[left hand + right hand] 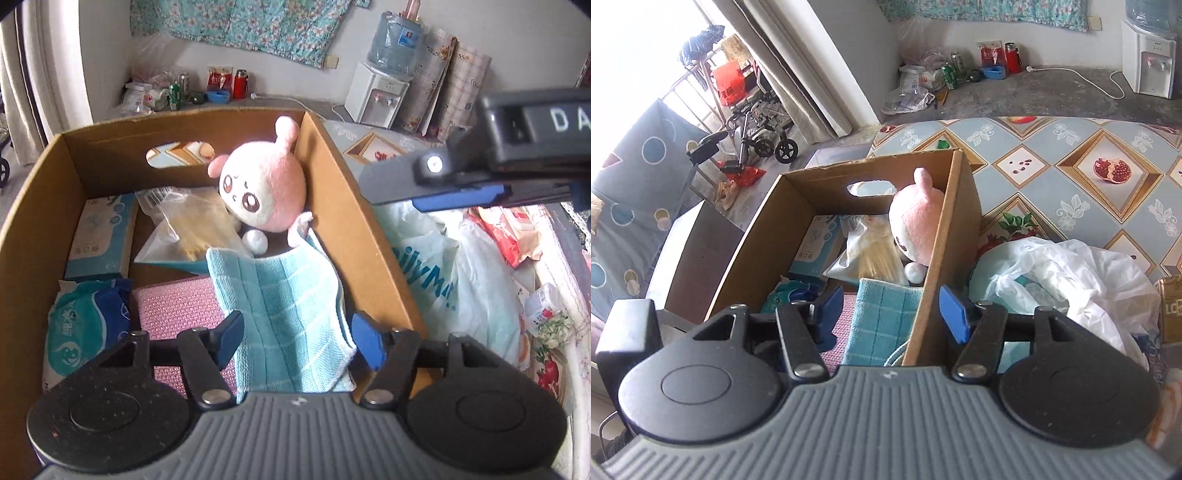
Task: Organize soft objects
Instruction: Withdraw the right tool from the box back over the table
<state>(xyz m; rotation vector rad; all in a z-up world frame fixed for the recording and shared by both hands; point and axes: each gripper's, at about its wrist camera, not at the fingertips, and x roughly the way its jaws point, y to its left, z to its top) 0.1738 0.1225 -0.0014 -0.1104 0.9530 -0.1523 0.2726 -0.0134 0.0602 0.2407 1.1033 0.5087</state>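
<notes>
A teal checked towel [284,295] lies draped inside the cardboard box [351,206], along its right wall, over the foot of a pink and white plush toy [262,188]. My left gripper [297,341] hovers over the towel's near end. It is open, with the towel between its blue fingers and the pads apart from the cloth. My right gripper [892,314] is open too and straddles the box's right wall [945,236], with the towel [882,317] on the inner side. The plush [916,229] leans in the far right corner. A blue finger [458,194] of the right gripper shows at upper right.
The box also holds a pink mat [177,310], a tissue pack [88,321], a mask carton [103,236], a clear bag of yellowish stuff [195,225] and a white ball [255,242]. A white plastic bag [1071,273] and a red packet [509,232] lie right of the box on the patterned tablecloth [1071,166].
</notes>
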